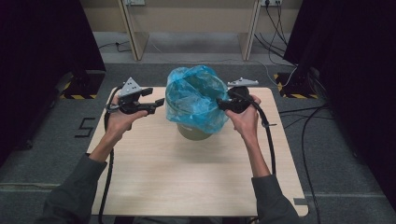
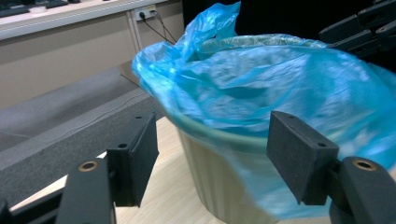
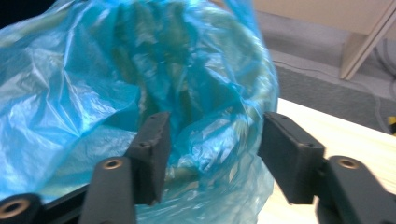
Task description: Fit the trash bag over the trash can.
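Pale wood table (image 1: 187, 182), with the bin (image 1: 194, 132) and its blue liner bag (image 1: 194, 98) in the frame's upper middle. Left gripper (image 1: 156, 103) waits spread beside it; right gripper (image 1: 223, 103) is spread around the bag's edge. A hasty tug there could tear the film or tip the light bin.

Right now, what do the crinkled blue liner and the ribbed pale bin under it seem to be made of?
Crinkled blue liner: thin translucent plastic film, glossy, creased, with the bin's rim showing through. Ribbed pale bin: probably moulded plastic, matt beige with vertical ribs; not certain.
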`<state>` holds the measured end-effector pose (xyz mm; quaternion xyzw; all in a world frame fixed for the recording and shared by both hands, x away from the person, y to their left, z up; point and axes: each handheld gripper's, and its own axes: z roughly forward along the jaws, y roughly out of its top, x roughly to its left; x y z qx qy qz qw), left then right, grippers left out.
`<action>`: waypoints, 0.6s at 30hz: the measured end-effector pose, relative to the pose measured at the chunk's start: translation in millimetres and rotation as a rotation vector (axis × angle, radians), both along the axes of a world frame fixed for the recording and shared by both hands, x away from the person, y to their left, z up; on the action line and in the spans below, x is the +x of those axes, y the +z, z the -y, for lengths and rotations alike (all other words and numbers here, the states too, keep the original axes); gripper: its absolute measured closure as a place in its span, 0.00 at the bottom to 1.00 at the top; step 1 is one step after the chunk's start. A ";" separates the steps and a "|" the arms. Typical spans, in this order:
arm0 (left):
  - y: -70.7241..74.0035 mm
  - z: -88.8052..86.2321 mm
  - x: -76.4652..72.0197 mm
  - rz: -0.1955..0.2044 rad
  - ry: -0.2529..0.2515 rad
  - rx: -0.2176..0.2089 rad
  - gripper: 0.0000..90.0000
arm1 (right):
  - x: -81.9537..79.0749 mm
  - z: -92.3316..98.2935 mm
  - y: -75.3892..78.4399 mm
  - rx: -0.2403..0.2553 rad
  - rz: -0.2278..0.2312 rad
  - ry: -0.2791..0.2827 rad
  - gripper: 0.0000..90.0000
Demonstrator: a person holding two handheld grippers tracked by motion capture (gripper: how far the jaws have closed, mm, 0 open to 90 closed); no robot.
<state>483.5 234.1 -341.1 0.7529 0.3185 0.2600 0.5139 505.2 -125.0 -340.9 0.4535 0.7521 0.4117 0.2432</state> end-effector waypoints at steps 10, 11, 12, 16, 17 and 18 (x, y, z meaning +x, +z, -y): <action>-0.3 -0.6 5.8 -0.017 0.017 -0.005 0.35 | 21.1 10.4 6.3 0.014 0.041 -0.012 0.42; -0.4 -0.6 6.4 -0.017 0.019 -0.005 0.35 | 16.1 6.9 8.0 0.005 0.044 -0.005 0.42; -0.2 -0.7 7.3 -0.016 0.019 -0.003 0.35 | 10.7 2.8 9.6 -0.004 0.047 0.000 0.41; 0.2 1.4 11.2 -0.019 0.032 -0.009 0.35 | -7.6 -14.1 11.3 -0.056 0.055 0.011 0.41; 0.2 2.6 12.9 -0.019 0.035 -0.003 0.35 | -8.5 -16.2 10.1 -0.061 0.054 0.012 0.41; 0.1 3.8 14.9 -0.021 0.039 -0.001 0.35 | -8.1 -18.0 8.1 -0.062 0.048 0.015 0.41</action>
